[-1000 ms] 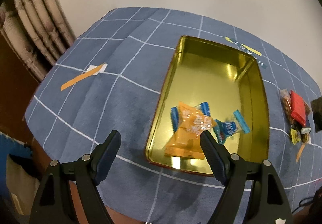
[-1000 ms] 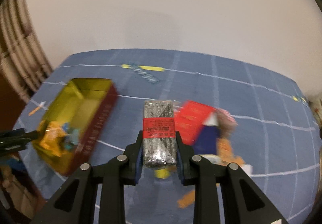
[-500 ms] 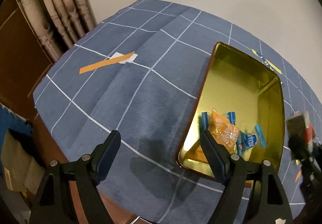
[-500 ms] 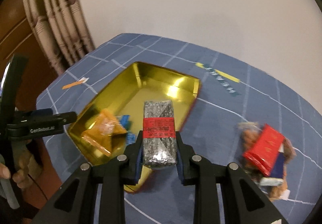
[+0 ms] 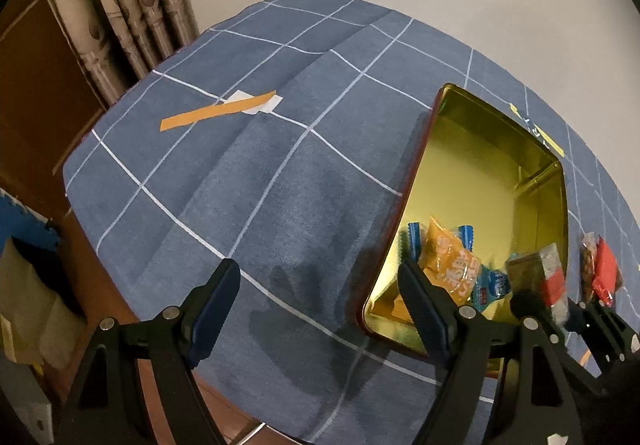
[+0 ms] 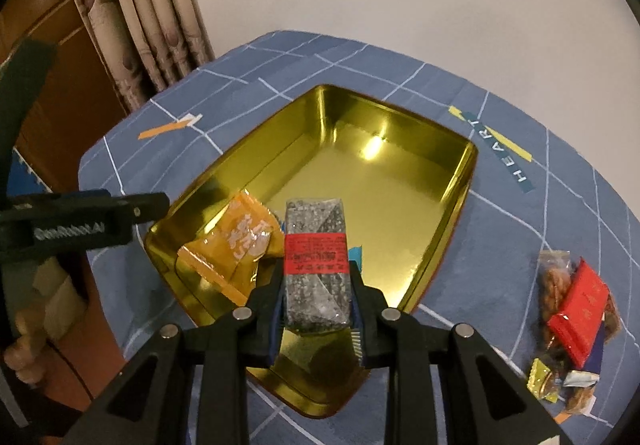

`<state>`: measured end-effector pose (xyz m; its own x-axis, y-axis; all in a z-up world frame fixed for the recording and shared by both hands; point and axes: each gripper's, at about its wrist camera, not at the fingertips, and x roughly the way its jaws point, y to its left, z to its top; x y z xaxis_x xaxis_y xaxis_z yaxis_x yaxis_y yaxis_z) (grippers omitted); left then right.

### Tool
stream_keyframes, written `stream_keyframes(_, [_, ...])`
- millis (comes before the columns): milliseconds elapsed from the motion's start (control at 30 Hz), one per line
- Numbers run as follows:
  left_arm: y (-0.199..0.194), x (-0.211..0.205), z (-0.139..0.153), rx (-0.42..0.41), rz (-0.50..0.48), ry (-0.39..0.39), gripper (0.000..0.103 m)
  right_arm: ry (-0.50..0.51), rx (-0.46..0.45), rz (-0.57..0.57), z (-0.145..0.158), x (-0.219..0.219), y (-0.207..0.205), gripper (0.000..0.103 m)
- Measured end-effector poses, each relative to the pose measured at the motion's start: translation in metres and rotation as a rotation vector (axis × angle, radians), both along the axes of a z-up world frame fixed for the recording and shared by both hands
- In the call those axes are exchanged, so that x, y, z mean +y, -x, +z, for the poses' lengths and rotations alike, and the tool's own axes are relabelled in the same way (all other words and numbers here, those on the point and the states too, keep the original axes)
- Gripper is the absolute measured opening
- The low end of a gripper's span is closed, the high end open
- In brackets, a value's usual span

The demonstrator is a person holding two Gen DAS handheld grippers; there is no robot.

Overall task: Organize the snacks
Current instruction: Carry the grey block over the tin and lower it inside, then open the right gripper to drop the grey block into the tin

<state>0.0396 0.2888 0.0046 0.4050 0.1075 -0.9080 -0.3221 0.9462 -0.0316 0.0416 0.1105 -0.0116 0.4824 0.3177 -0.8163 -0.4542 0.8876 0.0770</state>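
Note:
A gold tin box (image 6: 436,133) (image 5: 438,113) stands open on the blue checked tablecloth. Inside lie an orange packet (image 6: 236,241) (image 5: 450,263) and blue wrapped candies (image 5: 490,283). My right gripper (image 6: 316,285) is shut on a grey speckled bar with a red label (image 6: 315,245) and holds it over the near end of the tin; the bar also shows in the left wrist view (image 5: 540,275). My left gripper (image 5: 320,301) is open and empty, over the cloth left of the tin.
A pile of loose snacks with a red packet (image 6: 580,305) (image 5: 606,271) lies right of the tin. An orange tape strip (image 5: 216,113) is stuck on the cloth at the left. Curtains (image 6: 140,5) and a wooden wall stand beyond the table's left edge.
My right gripper has carried the grey bar from the snack pile to above the tin. My left gripper has drawn back and swung to the left of the tin.

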Motion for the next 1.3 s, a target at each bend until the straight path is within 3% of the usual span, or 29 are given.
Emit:
stream_keyframes(167, [-0.001,0.002,-0.003,0.014,0.013,0.027,0.078,0.014,0.006,-0.001,-0.006,0.001,0.0,0.027])
stream_keyframes(333, [0.0,0.003,-0.002,0.012,0.029,0.016,0.078,0.021,0.043,-0.021,-0.011,0.001,-0.005,0.027])
stream_keyframes(867, [-0.001,0.006,-0.004,0.026,0.039,0.014,0.078,0.044,0.044,-0.015,-0.014,0.008,-0.007,0.028])
stream_keyframes(1300, [-0.001,-0.001,-0.003,0.021,0.014,-0.008,0.078,-0.009,0.011,-0.005,0.0,0.005,0.001,0.034])
